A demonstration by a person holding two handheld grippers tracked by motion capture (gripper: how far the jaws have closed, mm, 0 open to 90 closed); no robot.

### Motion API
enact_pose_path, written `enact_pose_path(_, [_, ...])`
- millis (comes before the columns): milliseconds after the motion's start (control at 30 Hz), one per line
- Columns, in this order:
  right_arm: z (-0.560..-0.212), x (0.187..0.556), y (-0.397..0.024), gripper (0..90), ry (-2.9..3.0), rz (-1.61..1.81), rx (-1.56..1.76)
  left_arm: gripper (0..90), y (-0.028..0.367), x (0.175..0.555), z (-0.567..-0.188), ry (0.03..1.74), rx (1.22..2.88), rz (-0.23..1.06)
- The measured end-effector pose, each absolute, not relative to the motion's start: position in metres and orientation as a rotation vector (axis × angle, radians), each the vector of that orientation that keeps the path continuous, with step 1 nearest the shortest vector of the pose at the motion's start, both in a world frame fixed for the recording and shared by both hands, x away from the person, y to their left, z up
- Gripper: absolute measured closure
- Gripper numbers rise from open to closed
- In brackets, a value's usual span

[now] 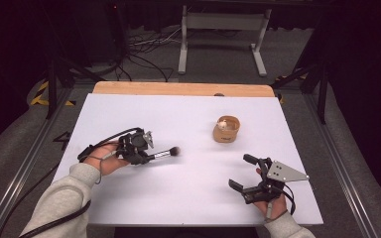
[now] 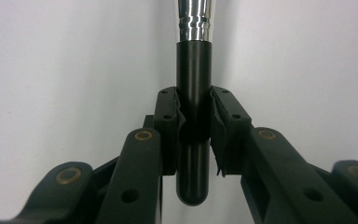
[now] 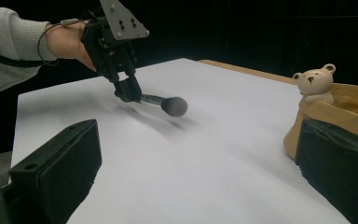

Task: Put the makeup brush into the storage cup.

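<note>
A makeup brush (image 1: 164, 153) with a black handle, silver ferrule and dark bristle head is held at the left of the white table. My left gripper (image 1: 146, 157) is shut on its black handle (image 2: 194, 93), both pads pressing the sides, the rounded handle end sticking back between the jaws. Seen from the right gripper view, the brush (image 3: 168, 104) hangs just above the table, head pointing right. My right gripper (image 1: 240, 171) rests open at the front right with nothing between its wide-spread pads (image 3: 60, 168). A tan cup (image 1: 226, 129) with a small bear figure (image 3: 314, 83) stands right of centre.
The white table sheet (image 1: 188, 188) covers a wooden top whose edge shows at the back (image 1: 178, 89). Behind it are a dark floor with cables and a metal stand (image 1: 223, 34). Open sheet lies between the two grippers.
</note>
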State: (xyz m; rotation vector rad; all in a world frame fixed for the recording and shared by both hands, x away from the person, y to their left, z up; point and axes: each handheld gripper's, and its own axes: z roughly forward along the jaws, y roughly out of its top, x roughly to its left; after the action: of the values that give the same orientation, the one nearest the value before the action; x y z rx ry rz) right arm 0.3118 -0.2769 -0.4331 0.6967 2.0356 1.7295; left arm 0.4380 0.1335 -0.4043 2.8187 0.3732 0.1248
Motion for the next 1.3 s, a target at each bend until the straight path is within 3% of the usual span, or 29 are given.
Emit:
enact_pose_path(833, [-0.433, 0.312, -0.277, 0.4, 2.035, 1.733, 0.697, 74.3, 0.149, 0.396, -0.386, 0.303, 2.226, 0.098])
enact_pose_path(1300, [-0.432, 0.311, -0.277, 0.4, 2.035, 1.738, 0.693, 74.3, 0.146, 0.382, -0.396, 0.275, 2.025, 0.022])
